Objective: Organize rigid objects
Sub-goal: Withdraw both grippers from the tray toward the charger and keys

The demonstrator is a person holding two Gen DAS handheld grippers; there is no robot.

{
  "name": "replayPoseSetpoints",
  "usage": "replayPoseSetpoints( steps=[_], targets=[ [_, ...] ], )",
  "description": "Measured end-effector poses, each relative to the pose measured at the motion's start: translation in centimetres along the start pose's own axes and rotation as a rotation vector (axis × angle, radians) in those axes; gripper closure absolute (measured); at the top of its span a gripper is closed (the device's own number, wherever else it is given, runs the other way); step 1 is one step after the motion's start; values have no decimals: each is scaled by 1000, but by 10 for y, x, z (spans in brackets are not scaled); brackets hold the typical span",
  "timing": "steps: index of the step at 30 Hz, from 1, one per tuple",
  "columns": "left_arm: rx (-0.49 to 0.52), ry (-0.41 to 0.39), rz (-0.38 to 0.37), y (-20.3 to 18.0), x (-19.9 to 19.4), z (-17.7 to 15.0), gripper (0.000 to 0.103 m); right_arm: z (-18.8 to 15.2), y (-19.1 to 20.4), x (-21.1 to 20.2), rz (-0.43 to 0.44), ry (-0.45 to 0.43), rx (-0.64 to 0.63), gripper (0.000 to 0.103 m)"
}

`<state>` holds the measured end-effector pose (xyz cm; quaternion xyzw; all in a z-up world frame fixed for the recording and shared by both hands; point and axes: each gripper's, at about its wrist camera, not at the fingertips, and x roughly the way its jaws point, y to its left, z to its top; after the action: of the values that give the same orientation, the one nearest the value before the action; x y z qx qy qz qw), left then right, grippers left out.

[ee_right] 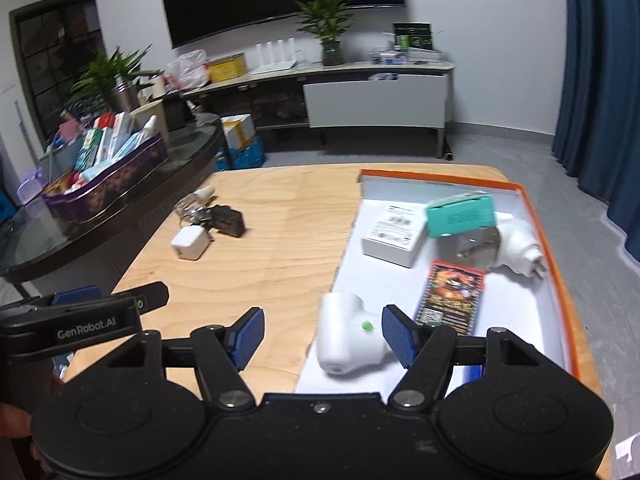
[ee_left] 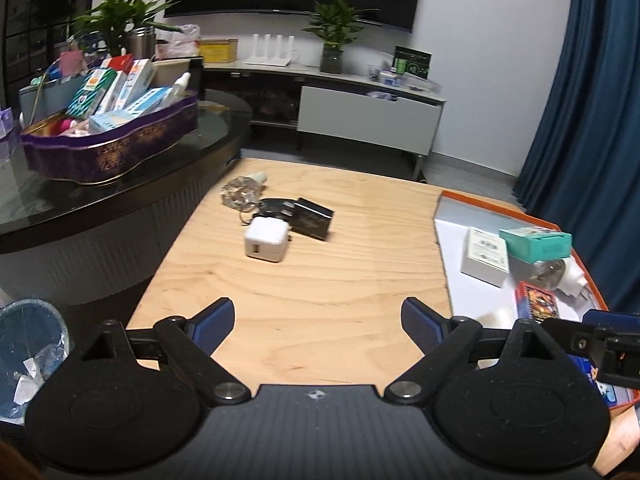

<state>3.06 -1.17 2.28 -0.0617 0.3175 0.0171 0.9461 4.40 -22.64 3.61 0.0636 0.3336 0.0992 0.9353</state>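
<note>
Nearest in the left wrist view, the left gripper (ee_left: 318, 326) has its jaws spread wide over bare wood of the wooden table (ee_left: 312, 280), with nothing between them. In the right wrist view the right gripper (ee_right: 323, 338) also stands apart; a white plastic device with a green dot (ee_right: 348, 334) lies between its blue pads (ee_right: 400, 340) inside the near end of the orange-rimmed box tray (ee_right: 536, 216), and whether the right pad touches it cannot be told.

Further into the tray lie a red printed card box (ee_right: 450, 298), then a white plug adapter with a round clear face (ee_right: 516, 252) by the right wall, a white labelled box (ee_right: 394, 236) and a teal box (ee_right: 460, 214) propped above the adapter.

Toward the table's far left corner sits a cluster: a white charger cube (ee_left: 266, 242), just behind it a black box (ee_left: 314, 218) and dark keys on a ring (ee_left: 272, 206), then a clear faceted bulb (ee_left: 240, 190) nearest the far edge.

Beyond the left edge, a purple tin filled with small cartons (ee_left: 108, 148) rests on a dark glass table (ee_left: 120, 196).
</note>
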Motion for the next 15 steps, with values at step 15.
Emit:
replayPoseSetpoints(
  steps=[15],
  targets=[
    [0, 41, 52, 25, 28, 5, 10, 14, 26, 40, 42, 45, -68, 24]
  ],
)
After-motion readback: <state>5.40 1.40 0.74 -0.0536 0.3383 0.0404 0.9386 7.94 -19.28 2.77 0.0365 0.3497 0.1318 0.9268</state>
